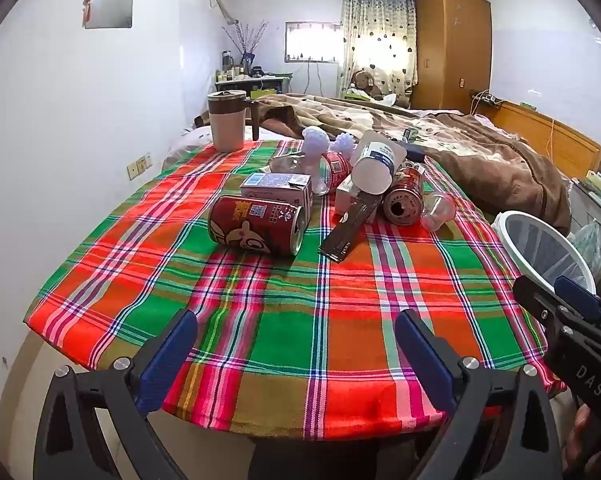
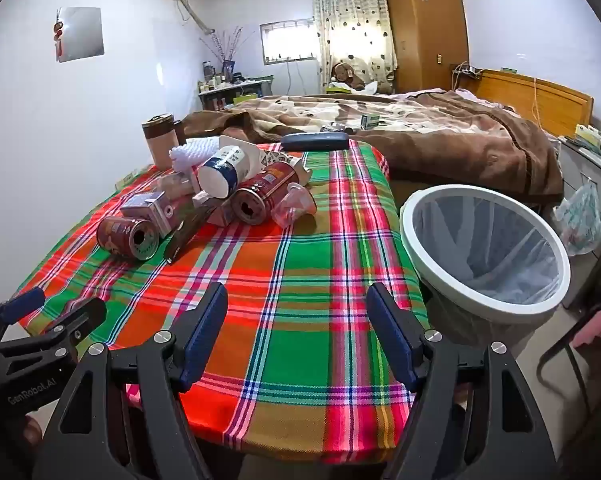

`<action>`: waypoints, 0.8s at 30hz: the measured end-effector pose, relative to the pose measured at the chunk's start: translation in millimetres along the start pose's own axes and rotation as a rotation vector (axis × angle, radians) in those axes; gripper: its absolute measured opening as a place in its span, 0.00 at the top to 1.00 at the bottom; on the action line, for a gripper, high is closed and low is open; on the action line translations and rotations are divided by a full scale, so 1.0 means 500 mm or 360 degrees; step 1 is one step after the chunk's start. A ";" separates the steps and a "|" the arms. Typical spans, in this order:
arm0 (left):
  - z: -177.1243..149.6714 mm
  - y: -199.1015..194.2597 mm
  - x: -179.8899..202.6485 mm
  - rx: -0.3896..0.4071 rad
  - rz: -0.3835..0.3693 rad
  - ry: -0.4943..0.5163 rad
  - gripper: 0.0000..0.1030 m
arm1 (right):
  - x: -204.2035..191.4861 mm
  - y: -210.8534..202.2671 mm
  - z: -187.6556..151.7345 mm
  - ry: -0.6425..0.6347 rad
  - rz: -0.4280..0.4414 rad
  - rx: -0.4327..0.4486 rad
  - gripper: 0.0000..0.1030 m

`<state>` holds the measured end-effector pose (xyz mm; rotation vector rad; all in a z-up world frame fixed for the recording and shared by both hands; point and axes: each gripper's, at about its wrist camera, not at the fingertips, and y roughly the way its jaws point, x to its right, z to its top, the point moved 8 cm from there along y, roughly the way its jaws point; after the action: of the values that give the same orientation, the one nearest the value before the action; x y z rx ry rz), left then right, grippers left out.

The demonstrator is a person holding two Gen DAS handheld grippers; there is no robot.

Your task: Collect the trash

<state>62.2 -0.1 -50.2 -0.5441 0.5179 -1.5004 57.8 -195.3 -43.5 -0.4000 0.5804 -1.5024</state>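
A pile of trash lies on the far half of the plaid table (image 1: 300,300): a red can (image 1: 256,224) on its side, a small carton (image 1: 276,188), a second red can (image 1: 404,200), a white paper cup (image 1: 376,168), a dark flat wrapper (image 1: 346,232) and a clear plastic cup (image 1: 438,210). The same pile shows in the right wrist view with the near can (image 2: 126,238), second can (image 2: 260,196) and paper cup (image 2: 224,178). A white-rimmed bin (image 2: 484,248) with a liner stands right of the table. My left gripper (image 1: 296,344) and right gripper (image 2: 296,328) are open and empty over the table's near edge.
A brown and beige mug (image 1: 226,120) stands at the table's far left corner. A dark case (image 2: 314,142) lies at the far edge. A bed with a brown blanket (image 2: 440,140) is behind the table. A plastic bag (image 2: 582,216) hangs right of the bin.
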 end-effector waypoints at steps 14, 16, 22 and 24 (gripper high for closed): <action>0.007 0.004 -0.014 0.0006 0.0022 -0.0012 0.03 | -0.006 -0.005 -0.002 -0.0007 0.0018 0.0017 0.29; 0.003 0.002 -0.015 0.0005 0.0026 -0.0009 0.03 | -0.007 -0.005 0.001 -0.0015 0.0014 0.0006 0.29; 0.003 0.004 -0.018 0.0000 0.0030 -0.0015 0.02 | -0.015 -0.002 0.004 -0.0024 -0.0003 0.0000 0.29; 0.002 0.004 -0.018 0.0002 0.0032 -0.0014 0.02 | -0.015 -0.002 0.005 -0.0020 -0.0005 0.0001 0.29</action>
<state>64.5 8.9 -50.8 -0.5427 0.5143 -1.4788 58.7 -188.1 -40.2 -0.4101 0.5698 -1.5019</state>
